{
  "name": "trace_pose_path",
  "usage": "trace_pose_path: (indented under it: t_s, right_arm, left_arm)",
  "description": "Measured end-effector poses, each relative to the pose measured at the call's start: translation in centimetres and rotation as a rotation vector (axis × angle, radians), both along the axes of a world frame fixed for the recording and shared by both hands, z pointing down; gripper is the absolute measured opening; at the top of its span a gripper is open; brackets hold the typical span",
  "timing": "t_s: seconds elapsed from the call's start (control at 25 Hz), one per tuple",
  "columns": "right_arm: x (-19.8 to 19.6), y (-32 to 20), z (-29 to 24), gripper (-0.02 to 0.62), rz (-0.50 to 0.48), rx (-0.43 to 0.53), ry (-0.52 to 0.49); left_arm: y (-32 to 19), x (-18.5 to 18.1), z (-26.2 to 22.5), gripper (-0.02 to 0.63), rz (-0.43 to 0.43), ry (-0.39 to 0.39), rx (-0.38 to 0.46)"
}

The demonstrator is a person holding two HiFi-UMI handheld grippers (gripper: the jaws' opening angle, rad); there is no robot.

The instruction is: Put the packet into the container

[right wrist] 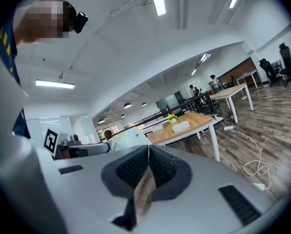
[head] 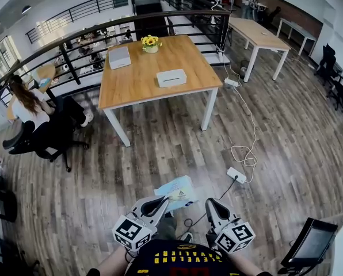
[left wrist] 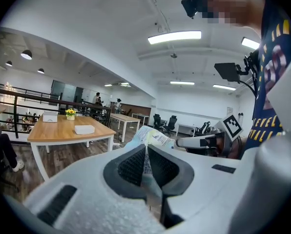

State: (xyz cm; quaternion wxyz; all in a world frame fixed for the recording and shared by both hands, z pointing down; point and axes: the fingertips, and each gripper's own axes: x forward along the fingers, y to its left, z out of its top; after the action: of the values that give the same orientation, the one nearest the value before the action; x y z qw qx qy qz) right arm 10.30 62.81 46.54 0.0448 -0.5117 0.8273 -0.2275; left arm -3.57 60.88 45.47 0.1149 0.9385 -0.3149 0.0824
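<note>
Nearest, the left gripper point(head: 159, 203) is pinching the packet point(head: 176, 192) by one edge, and the rest is sticking out unsupported above the floor. Just beside it, the right gripper point(head: 212, 207) is holding its jaws together on nothing. Farther off, a cable point(head: 247, 153) is trailing across the floor toward the table point(head: 138, 82), where a white box point(head: 171, 77), probably the container, is sitting. The packet could slip from that thin edge grip during carrying, or the cable could snag a foot.
</note>
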Motion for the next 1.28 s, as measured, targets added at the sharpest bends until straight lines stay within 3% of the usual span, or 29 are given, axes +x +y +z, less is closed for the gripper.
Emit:
trace_pose_path:
  t_s: [0.2, 0.68, 0.92, 1.28]
  right_arm:
    - [0.0, -5.4, -0.6, 0.014, 0.006, 0.013, 0.062]
    - [-2.6, -18.7, -2.6, 0.014, 0.037, 0.017, 0.162]
    - [-3.3, -22.4, -1.9, 0.014, 0.024, -0.015, 0.161]
    - [-2.9, -30.6, -0.5, 0.014, -0.041, -0.016, 0.091]
  left_arm:
    - [-5.6, -0.1, 1.2, 0.018, 0.015, -0.007, 0.001]
    - [-18.4, -1.8, 1.5, 0.018, 0.087, 0.071, -0.019]
    - [-22.0, -3.1, 2.6, 0.018, 0.062, 0.082, -0.069]
    - [-28.8, -2.2, 3.1, 0.017, 0.012, 0.022, -0.071]
